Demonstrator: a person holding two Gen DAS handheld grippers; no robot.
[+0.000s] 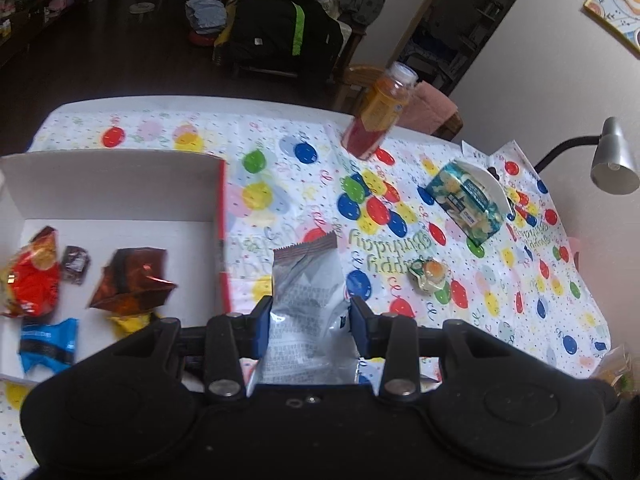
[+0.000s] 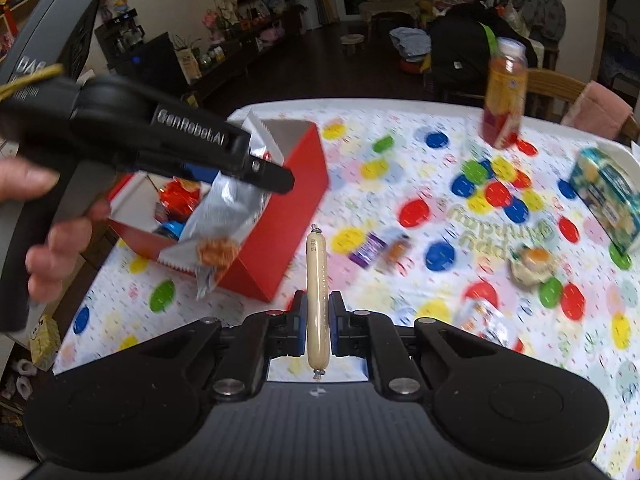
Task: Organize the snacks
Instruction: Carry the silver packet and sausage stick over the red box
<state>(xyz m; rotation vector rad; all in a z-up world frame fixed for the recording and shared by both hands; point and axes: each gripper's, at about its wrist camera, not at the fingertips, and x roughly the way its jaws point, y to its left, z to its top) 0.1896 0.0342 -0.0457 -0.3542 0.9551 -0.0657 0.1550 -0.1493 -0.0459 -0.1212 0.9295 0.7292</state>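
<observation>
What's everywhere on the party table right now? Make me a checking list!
Surface: table with balloon birthday tablecloth.
Job's things: red box holds several wrapped snacks; small snacks lie loose on the cloth, including a purple packet.
Clutter: juice bottle standing; tissue box.
Grippers: left gripper shut on silver snack bag, beside the box; right gripper shut on sausage stick.
Cables: nothing seen.
Surroundings: desk lamp, wooden chair, dark bag, cluttered room.
</observation>
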